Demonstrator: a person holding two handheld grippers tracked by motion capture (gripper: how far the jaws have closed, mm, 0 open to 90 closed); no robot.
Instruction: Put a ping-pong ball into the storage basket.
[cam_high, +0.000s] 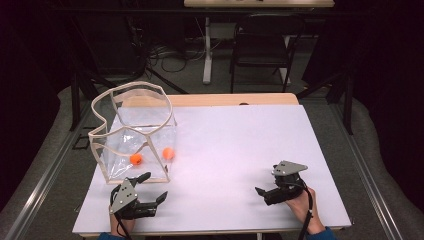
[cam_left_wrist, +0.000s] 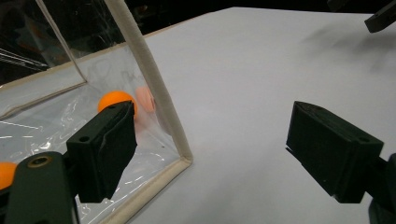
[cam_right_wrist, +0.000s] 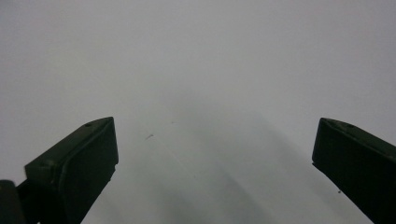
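Note:
A clear plastic bag (cam_high: 132, 127) with beige trim stands open at the table's left. Two orange balls show through its lower part, one (cam_high: 135, 159) bright and one (cam_high: 168, 153) paler. My left gripper (cam_high: 152, 187) rests just in front of the bag's near corner, open and holding nothing. In the left gripper view its jaws (cam_left_wrist: 212, 140) straddle the bag's trimmed corner (cam_left_wrist: 184, 156), with an orange ball (cam_left_wrist: 114, 100) behind the plastic. My right gripper (cam_high: 267, 182) lies at the front right, open over bare table (cam_right_wrist: 215, 158).
A white sheet (cam_high: 240, 145) covers the table; its wooden edge (cam_high: 235, 99) shows at the back. A dark folding chair (cam_high: 262, 45) and a table leg (cam_high: 207, 50) stand beyond, with cables on the floor. A metal rail (cam_high: 40, 180) runs along the left side.

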